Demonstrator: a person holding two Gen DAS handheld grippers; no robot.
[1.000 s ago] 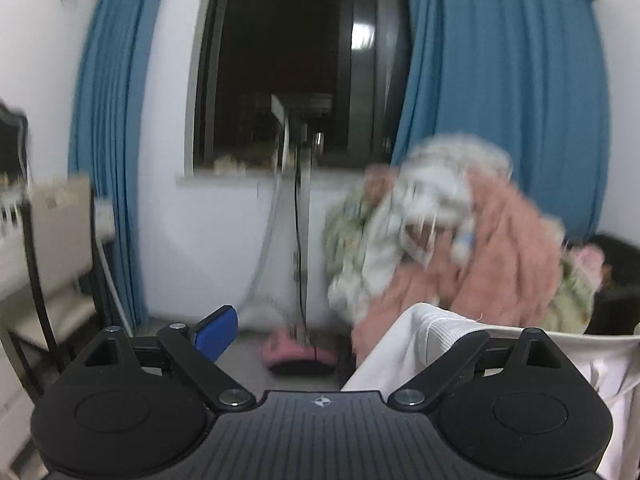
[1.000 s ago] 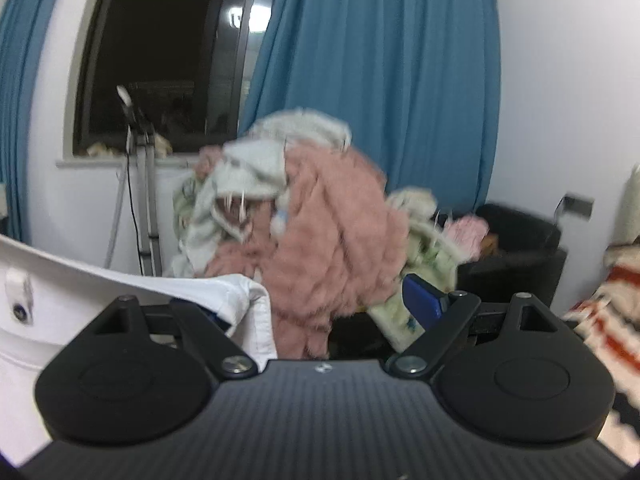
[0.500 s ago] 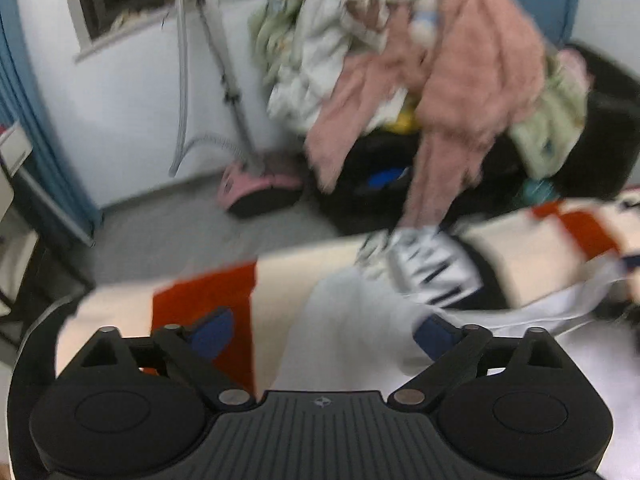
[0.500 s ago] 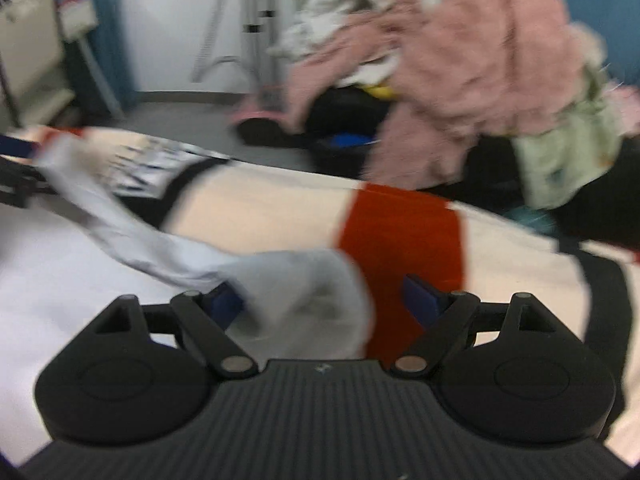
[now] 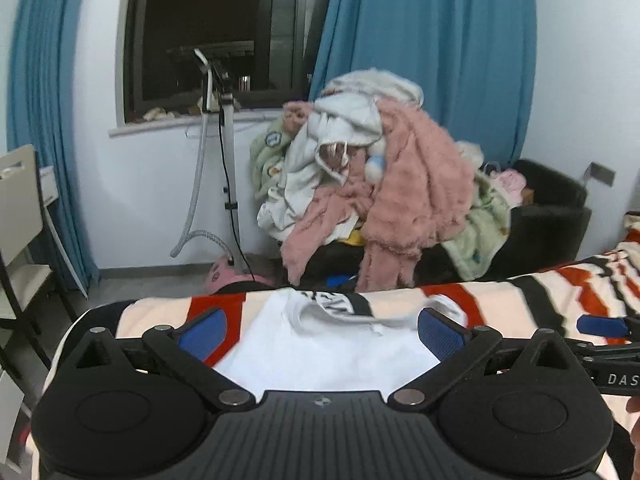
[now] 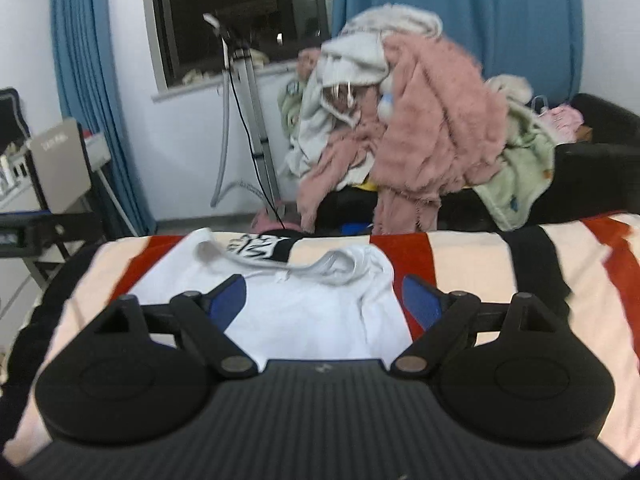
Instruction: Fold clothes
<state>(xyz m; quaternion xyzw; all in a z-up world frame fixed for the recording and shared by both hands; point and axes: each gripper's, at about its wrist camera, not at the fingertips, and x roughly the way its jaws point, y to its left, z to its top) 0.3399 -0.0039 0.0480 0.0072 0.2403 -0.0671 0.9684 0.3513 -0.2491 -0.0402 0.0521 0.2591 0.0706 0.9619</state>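
- While both tools hover over the bed, the left hand-held gripper (image 5: pixel 320 330) has its blue-padded fingers (image 5: pixel 202 330) spread wide apart, gripping nothing, with white cloth showing between them.
- The right hand-held gripper (image 6: pixel 325 300) is likewise spread, its blue pads (image 6: pixel 420 300) clear of the fabric below.
- A white T-shirt (image 6: pixel 280 308) lies flat on the striped blanket (image 6: pixel 460 256), which covers the bed in bands of cream, red and black.
- The shirt's ribbed collar (image 6: pixel 332 266) is at the far end, rumpled and slightly raised, next to a black-and-white printed patch (image 6: pixel 260 249) on the blanket; whether that patch belongs to the shirt cannot be told.
- In the left wrist view the same T-shirt (image 5: pixel 332 344) fills the gap between the fingers, and part of the right tool (image 5: pixel 604 330) shows at the right edge.
- Beyond the foot of the bed, a heap of laundry (image 5: pixel 384 184), with fluffy pink, white and pale green pieces, is piled on a black armchair (image 5: pixel 552 220).
- A garment steamer (image 5: pixel 224 160) stands beside the heap, under a dark window (image 5: pixel 208 32) framed by blue curtains (image 5: pixel 420 40).
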